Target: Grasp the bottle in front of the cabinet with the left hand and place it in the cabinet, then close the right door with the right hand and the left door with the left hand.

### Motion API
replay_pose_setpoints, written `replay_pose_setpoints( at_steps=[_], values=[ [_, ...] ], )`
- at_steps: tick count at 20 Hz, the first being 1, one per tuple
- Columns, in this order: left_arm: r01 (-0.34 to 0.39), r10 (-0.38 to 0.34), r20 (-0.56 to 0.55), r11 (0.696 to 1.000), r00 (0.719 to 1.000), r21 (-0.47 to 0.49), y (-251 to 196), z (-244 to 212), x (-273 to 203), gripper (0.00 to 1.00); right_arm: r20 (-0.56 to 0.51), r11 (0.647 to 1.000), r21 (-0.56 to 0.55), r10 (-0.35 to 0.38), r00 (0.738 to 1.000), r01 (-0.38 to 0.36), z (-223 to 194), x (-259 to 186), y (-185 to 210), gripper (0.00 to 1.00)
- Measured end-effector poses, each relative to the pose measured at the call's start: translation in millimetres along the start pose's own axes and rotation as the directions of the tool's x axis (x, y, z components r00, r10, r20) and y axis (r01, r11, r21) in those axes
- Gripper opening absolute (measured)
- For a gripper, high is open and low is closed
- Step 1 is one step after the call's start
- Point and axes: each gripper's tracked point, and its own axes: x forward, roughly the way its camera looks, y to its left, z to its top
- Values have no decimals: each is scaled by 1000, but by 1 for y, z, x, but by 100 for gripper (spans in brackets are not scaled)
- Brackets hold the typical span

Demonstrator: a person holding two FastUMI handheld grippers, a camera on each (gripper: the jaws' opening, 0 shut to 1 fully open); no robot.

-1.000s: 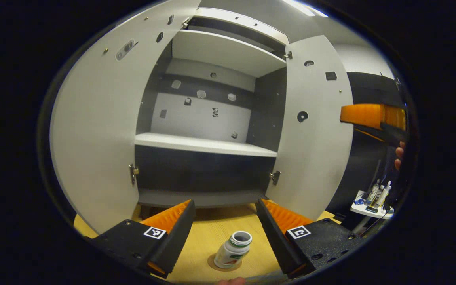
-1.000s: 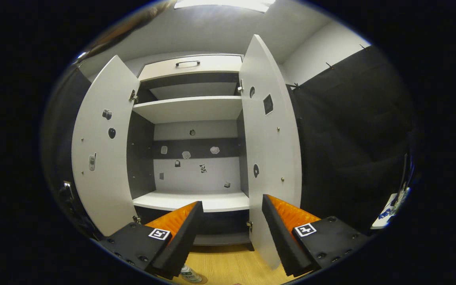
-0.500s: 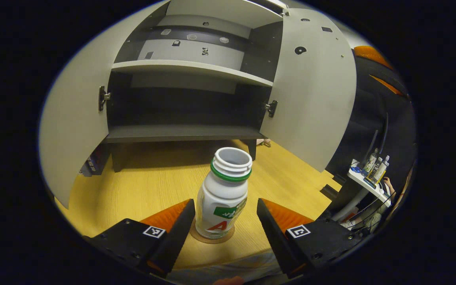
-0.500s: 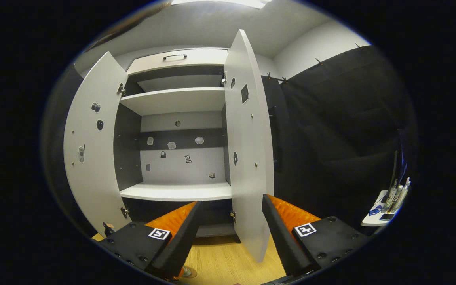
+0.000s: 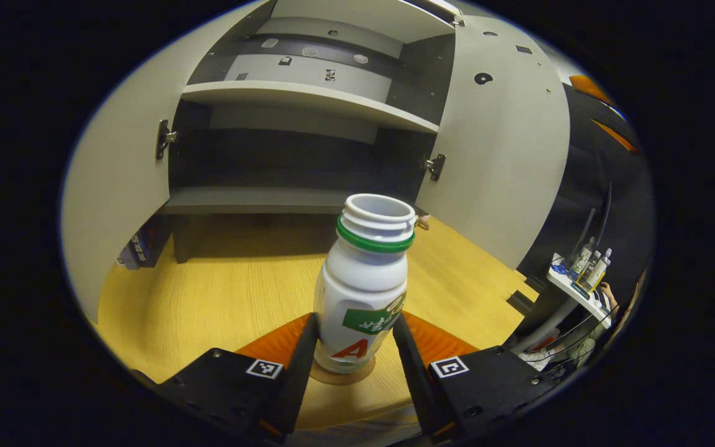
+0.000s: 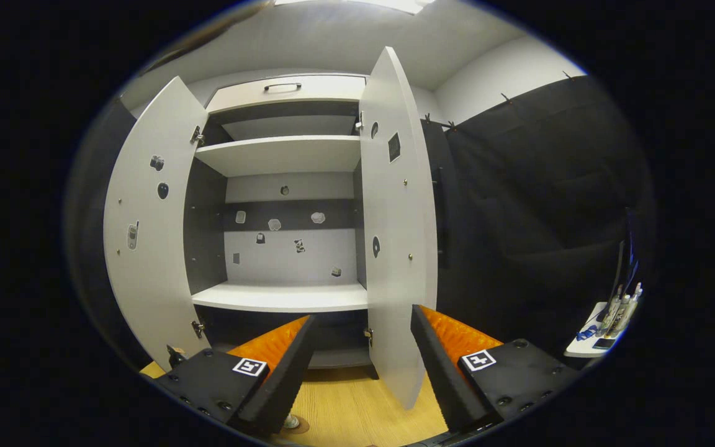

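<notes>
A white bottle (image 5: 364, 285) with a green neck ring and no cap stands upright on a round coaster (image 5: 342, 376) on the wooden floor, in front of the cabinet. My left gripper (image 5: 354, 323) is shut on the bottle's lower body, one finger pressing on each side. Both cabinet doors stand wide: the left door (image 5: 115, 186) and the right door (image 5: 500, 155). The dark bottom shelf (image 5: 252, 200) lies just behind the bottle. In the right gripper view, my right gripper (image 6: 362, 316) is open and holds nothing, hovering near the front edge of the right door (image 6: 395, 248).
A pale middle shelf (image 6: 283, 298) and a higher shelf (image 6: 283, 152) sit inside the cabinet, with a drawer (image 6: 283, 93) on top. A small white side table (image 5: 581, 282) with several little bottles stands to the right. Yellow wooden floor (image 5: 208, 292) spreads before the cabinet.
My left gripper came down and forward to the bottle, and its fingers closed onto it. The right gripper shifted only slightly and stayed open.
</notes>
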Motion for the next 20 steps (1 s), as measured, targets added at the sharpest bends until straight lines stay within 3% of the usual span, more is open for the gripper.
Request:
replay_pose_setpoints(
  at_steps=[5, 7, 11, 13, 16, 20],
  values=[
    [-8, -8, 167, 995, 986, 97, -19, 108, -30, 72, 15, 999, 31, 7, 1000, -7, 6, 4, 1, 98],
    [-31, 8, 262, 996, 965, 84, -20, 167, -42, 72, 33, 999, 41, 1, 999, -2, 10, 6, -1, 98],
    [5, -6, 385, 1000, 923, 5, -24, 275, -57, 71, 42, 998, 58, -16, 999, 14, 13, 7, -6, 98],
    [-2, 7, 420, 1000, 908, -13, -18, 325, -52, 71, 37, 998, 57, -36, 999, 34, 11, 4, -15, 98],
    [-72, 53, 452, 997, 891, 26, -4, 387, -32, 71, 47, 996, 58, -69, 997, 67, 16, 1, -29, 98],
    [-97, 64, 414, 994, 908, 58, -2, 438, 13, 71, 62, 991, 70, -118, 991, 113, 17, 2, -54, 99]
  ],
)
